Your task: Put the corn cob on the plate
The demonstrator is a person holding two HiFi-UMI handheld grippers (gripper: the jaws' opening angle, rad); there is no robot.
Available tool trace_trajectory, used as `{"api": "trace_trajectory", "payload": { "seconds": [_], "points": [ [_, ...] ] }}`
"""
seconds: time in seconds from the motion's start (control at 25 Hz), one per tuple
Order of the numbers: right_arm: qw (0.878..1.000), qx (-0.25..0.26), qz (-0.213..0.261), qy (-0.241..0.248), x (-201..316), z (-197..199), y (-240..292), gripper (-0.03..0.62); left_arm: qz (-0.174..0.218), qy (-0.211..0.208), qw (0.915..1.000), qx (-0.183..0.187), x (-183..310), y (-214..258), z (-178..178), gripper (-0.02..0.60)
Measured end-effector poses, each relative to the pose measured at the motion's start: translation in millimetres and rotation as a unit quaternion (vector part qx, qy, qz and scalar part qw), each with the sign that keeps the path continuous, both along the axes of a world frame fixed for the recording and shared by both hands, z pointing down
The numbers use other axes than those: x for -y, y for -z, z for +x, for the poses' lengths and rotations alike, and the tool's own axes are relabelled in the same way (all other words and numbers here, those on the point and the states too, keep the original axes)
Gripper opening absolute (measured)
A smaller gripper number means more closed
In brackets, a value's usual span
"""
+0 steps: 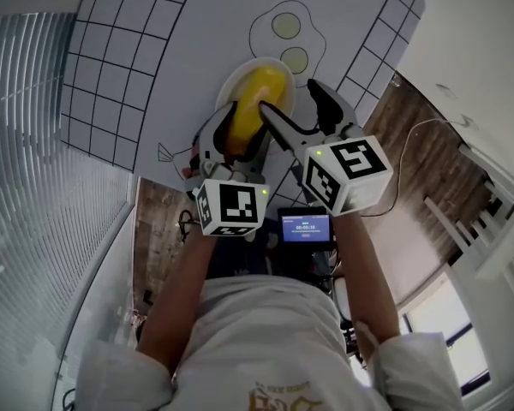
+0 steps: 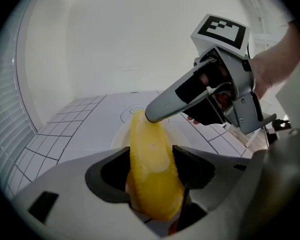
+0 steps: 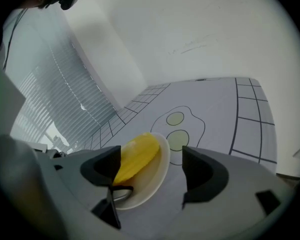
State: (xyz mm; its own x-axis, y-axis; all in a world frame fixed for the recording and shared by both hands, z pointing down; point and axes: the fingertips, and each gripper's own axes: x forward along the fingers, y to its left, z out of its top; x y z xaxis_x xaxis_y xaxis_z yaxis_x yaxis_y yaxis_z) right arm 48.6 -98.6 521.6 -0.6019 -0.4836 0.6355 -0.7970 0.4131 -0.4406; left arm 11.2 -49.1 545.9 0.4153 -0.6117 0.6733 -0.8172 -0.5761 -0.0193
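The yellow corn cob (image 1: 259, 97) lies on the white plate (image 1: 225, 84), lengthwise across it. My left gripper (image 1: 240, 139) holds the cob's near end; in the left gripper view both pads lie against the sides of the corn cob (image 2: 150, 164), over the plate (image 2: 119, 138). My right gripper (image 1: 289, 99) stands wide open on the plate's right side. One of its fingers (image 2: 170, 104) reaches over the cob's far tip. In the right gripper view the corn cob (image 3: 137, 154) sits partly behind the left jaw, and only the plate's rim (image 3: 162, 169) shows between the jaws of the right gripper (image 3: 151, 169).
The plate sits on a pale mat printed with a grid and a fried-egg drawing (image 1: 287, 37) just beyond the plate. Window blinds (image 1: 34, 144) run along the left. A small lit screen (image 1: 306, 227) shows below the grippers, above wooden floor.
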Motion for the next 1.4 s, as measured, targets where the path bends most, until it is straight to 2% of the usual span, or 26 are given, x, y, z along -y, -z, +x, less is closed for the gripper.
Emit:
{"api": "trace_trajectory", "payload": {
  "seconds": [0.28,0.44,0.56,0.72,0.84,0.92,0.96,1.08,1.16,1.2,1.24,1.28,1.32,1.36,1.4],
  "points": [
    [1.000,-0.010,-0.006,-0.007,-2,1,-1,0.382,-0.006,-0.027,0.9996,-0.002,-17,5,-10,0.281],
    [1.000,-0.018,-0.005,-0.012,0,2,-2,0.382,0.003,-0.037,0.9987,-0.034,-25,16,-18,0.282],
    [1.000,-0.022,-0.009,-0.019,-1,2,-3,0.382,0.019,-0.047,0.9983,-0.029,-29,23,-25,0.282],
    [0.999,-0.038,-0.008,-0.029,-1,3,-2,0.382,0.034,-0.031,0.9980,-0.044,-28,35,-37,0.272],
    [0.998,-0.057,-0.001,-0.031,-2,3,-2,0.380,0.032,-0.010,0.9975,-0.063,-23,46,-54,0.175],
    [0.998,-0.060,-0.002,-0.034,-3,3,-3,0.380,0.019,-0.012,0.9975,-0.067,-24,49,-61,0.046],
    [0.998,-0.058,-0.008,-0.037,-3,4,-4,0.380,0.006,-0.018,0.9973,-0.071,-26,49,-63,0.008],
    [0.997,-0.061,-0.023,-0.042,-3,6,-6,0.380,-0.012,-0.022,0.9966,-0.079,-28,52,-72,0.008],
    [0.995,-0.097,-0.011,-0.034,-4,10,-5,0.380,-0.005,-0.021,0.9972,-0.071,-27,56,-80,0.008],
    [0.991,-0.131,-0.002,-0.026,-6,14,-6,0.376,-0.004,-0.022,0.9973,-0.070,-28,58,-82,0.008],
    [0.984,-0.177,0.010,-0.020,-9,20,-9,0.344,-0.005,-0.023,0.9972,-0.071,-28,59,-84,0.008],
    [0.973,-0.230,0.032,-0.017,-12,27,-10,0.229,-0.006,-0.024,0.9971,-0.072,-28,60,-85,0.008],
    [0.960,-0.274,0.062,-0.020,-12,33,-9,0.076,-0.007,-0.022,0.9969,-0.075,-28,62,-86,0.008],
    [0.951,-0.297,0.087,-0.025,-11,35,-5,0.057,-0.007,-0.019,0.9965,-0.081,-26,64,-87,0.008],
    [0.948,-0.301,0.097,-0.031,-11,35,-1,0.046,-0.006,-0.016,0.9958,-0.090,-23,66,-87,0.008]
  ]
}}
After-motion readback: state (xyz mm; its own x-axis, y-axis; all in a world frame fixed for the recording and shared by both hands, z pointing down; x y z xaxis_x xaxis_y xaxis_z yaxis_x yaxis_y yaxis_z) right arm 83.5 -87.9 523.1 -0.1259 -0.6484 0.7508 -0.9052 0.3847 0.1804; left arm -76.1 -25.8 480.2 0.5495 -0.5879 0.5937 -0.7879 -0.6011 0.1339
